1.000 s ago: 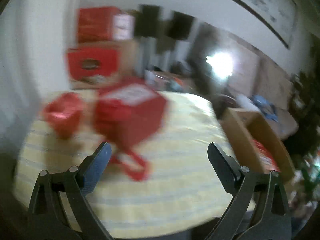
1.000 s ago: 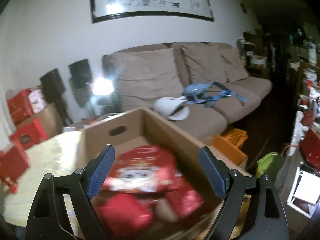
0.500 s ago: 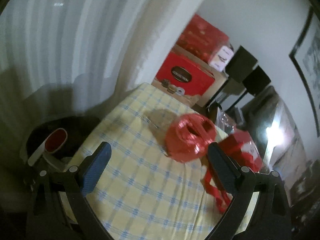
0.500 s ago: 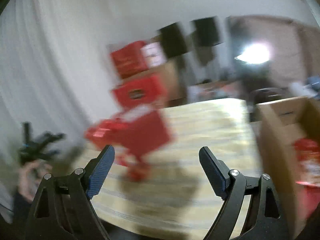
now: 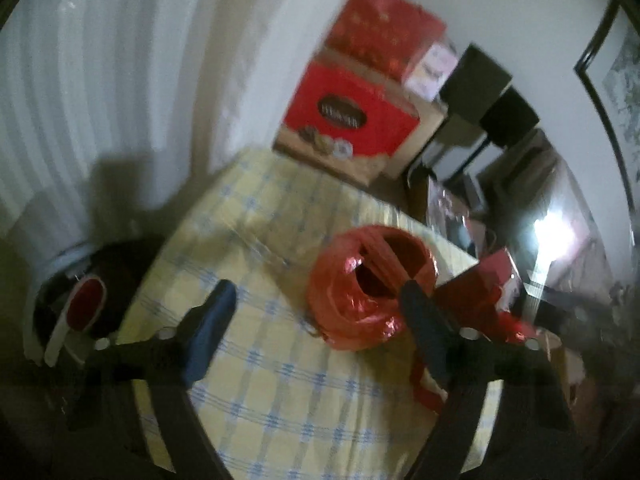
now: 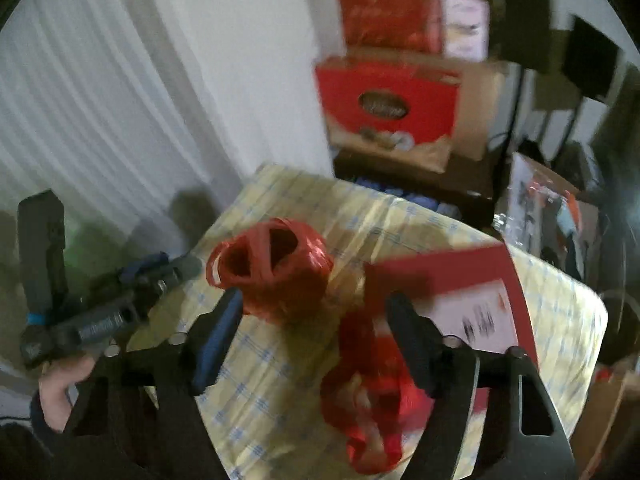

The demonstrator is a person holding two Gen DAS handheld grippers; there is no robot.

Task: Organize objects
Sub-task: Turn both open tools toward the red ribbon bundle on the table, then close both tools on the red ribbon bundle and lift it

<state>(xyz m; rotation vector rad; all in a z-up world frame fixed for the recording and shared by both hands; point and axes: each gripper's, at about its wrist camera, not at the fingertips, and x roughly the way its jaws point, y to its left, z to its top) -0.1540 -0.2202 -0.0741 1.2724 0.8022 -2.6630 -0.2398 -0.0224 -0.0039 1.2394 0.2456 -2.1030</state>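
A roll of red ribbon (image 5: pixel 372 288) (image 6: pixel 276 268) stands on the yellow checked tablecloth (image 5: pixel 280 380) (image 6: pixel 280 364). To its right sits a red gift box (image 5: pixel 488 292) (image 6: pixel 452 300) with a white label and a red ribbon handle (image 6: pixel 368 392). My left gripper (image 5: pixel 320 316) hovers in front of the roll with its jaws closing; the roll lies by the right finger (image 5: pixel 424 320), untouched. My right gripper (image 6: pixel 314 334) hangs over the box's handle with jaws closing on nothing. In the right wrist view a hand (image 6: pixel 60 384) holds the left gripper (image 6: pixel 172 264) left of the roll.
Red gift boxes (image 5: pixel 352 120) (image 6: pixel 392 100) are stacked on a cardboard box beyond the table's far edge. Black speakers (image 5: pixel 480 76) (image 6: pixel 524 28) stand beside them. A white curtain (image 5: pixel 80 80) hangs at the left. A dark round seat with a red-and-white object (image 5: pixel 84 308) sits off the table's left edge.
The right gripper swung from above the cardboard box of red packets to above the gift box on the table. The left gripper came closer to the roll. Both pairs of jaws narrowed.
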